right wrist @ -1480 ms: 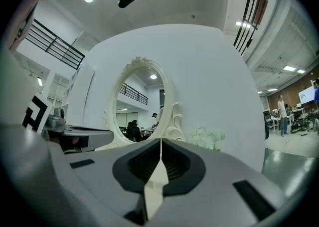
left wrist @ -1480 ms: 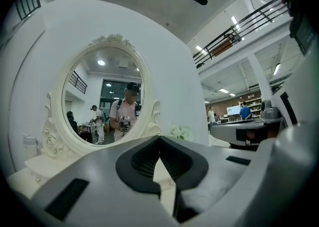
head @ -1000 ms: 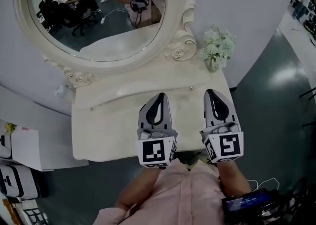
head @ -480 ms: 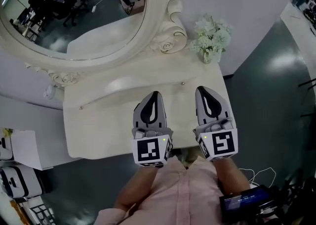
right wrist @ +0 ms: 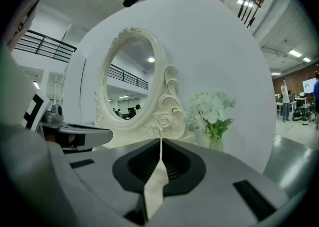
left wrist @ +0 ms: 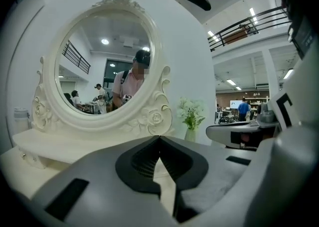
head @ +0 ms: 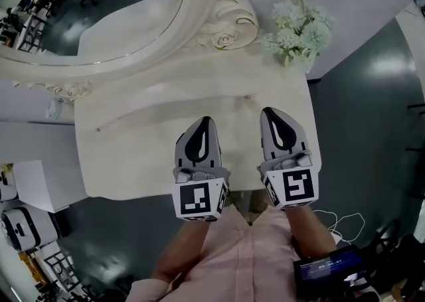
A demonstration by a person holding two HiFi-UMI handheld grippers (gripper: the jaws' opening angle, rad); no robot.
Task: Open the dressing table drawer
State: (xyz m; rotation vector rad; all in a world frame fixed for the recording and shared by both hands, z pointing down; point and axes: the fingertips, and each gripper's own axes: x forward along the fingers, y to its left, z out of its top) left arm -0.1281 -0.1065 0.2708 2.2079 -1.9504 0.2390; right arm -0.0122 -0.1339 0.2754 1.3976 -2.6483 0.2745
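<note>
1. Your left grey two-jaw gripper (head: 204, 121) and right grey two-jaw gripper (head: 273, 112) are both pinched together and hold nothing.
2. They sit side by side above the cream dressing table (head: 126, 161), near its front edge.
3. The drawer front isn't in view, probably below that edge. Nothing looks opened; reach, grip and pull are all left.

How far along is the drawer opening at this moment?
Done: nothing that shows; no drawer is seen pulled out of the dressing table. In hand: the left gripper and right gripper, both shut and empty, are over the tabletop near its front edge. Left: reaching the drawer front, which no view shows, gripping it and pulling it open.
</note>
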